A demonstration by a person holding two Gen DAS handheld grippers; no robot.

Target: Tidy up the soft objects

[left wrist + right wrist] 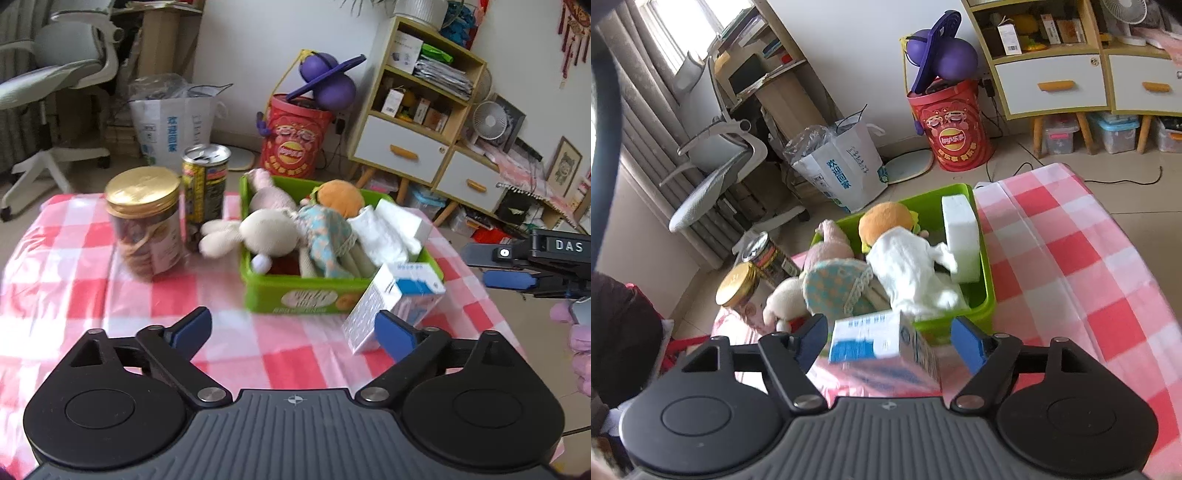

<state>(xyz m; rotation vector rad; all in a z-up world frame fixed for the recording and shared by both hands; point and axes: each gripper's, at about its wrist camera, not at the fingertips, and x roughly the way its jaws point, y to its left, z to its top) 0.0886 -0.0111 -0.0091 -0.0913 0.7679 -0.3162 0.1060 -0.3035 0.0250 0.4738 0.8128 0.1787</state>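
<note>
A green bin (306, 295) (988, 291) on the red-checked tablecloth holds a cream plush rabbit (266, 230), an orange burger plush (341, 197) (886, 219), a pink plush (827, 247), a white cloth (908, 269) and a white foam block (960, 236). A blue-and-white carton (391, 299) (882, 343) leans at the bin's near corner. My left gripper (293, 328) is open over bare cloth in front of the bin. My right gripper (890, 339) (476, 266) is open, with the carton below and between its fingers and the pads off it.
A gold-lidded cookie jar (146, 221) and a drink can (205, 184) stand left of the bin. A gloved hand (580, 350) shows at the right edge. Beyond the table are a red snack barrel (295, 136), a paper bag (846, 166), an office chair (716, 162) and a cabinet (410, 110).
</note>
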